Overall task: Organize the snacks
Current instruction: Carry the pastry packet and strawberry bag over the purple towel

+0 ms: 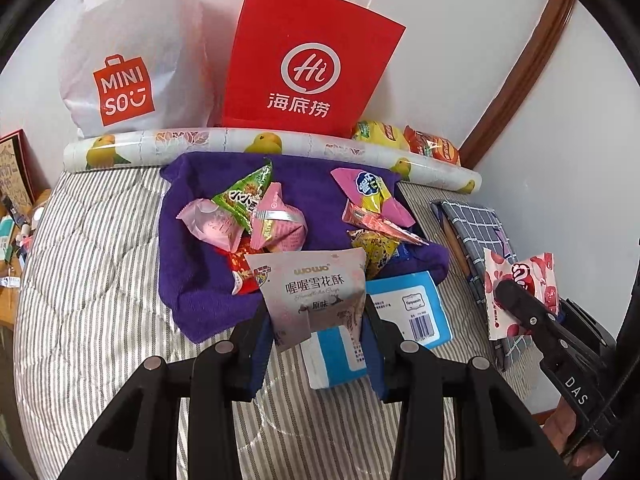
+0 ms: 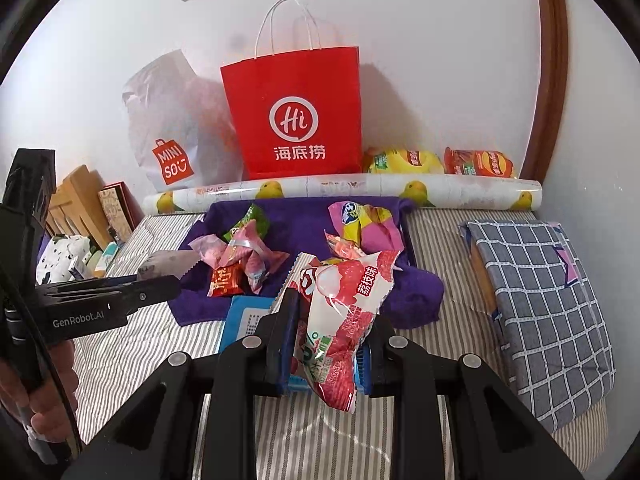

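Note:
My left gripper [image 1: 316, 344] is shut on a pale pink snowflake-crisp packet [image 1: 316, 288] and holds it above the bed. My right gripper [image 2: 332, 344] is shut on a red-and-white lychee jelly packet [image 2: 344, 300], also seen at the right of the left wrist view [image 1: 520, 288]. Two piles of small snack packets lie on a purple towel [image 1: 200, 288]: pink and green ones on the left [image 1: 248, 216], pink, yellow and red ones on the right [image 1: 372, 208]. The left gripper shows at the left of the right wrist view [image 2: 160, 280].
A red paper bag [image 2: 296, 120] and a white Miniso plastic bag [image 2: 172, 132] stand against the wall behind a rolled printed sheet [image 2: 344, 192]. Two chip bags [image 2: 440, 162] lie at its right. A blue box [image 1: 416, 312] lies by the towel. A folded checked cloth [image 2: 544, 300] lies on the striped bedding.

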`<state>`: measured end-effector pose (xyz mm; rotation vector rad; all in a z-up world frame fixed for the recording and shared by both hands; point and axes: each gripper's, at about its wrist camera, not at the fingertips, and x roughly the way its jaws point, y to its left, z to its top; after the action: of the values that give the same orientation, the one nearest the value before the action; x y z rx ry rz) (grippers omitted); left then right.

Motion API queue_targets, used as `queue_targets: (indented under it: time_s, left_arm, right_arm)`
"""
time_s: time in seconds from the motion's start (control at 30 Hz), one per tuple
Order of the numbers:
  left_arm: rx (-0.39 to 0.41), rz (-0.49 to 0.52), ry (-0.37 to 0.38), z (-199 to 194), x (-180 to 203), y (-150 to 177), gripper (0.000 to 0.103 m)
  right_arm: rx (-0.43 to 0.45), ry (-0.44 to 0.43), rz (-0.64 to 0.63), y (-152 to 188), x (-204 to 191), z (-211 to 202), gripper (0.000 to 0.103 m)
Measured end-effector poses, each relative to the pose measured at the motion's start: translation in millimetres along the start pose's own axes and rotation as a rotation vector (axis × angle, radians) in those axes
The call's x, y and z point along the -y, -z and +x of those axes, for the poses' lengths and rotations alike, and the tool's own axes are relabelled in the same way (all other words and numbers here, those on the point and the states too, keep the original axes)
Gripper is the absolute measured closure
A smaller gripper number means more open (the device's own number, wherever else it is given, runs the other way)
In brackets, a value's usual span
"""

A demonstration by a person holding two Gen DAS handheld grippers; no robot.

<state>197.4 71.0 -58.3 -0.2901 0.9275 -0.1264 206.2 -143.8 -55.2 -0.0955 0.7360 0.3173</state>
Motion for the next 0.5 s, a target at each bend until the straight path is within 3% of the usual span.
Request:
queue_targets:
  time_s: [0.5]
  left_arm:
    - [0.0,0.019,-0.002,20,-3,-24,0.065]
  right_arm:
    - [0.009,-0.005,-0.004,-20,3,23,0.077]
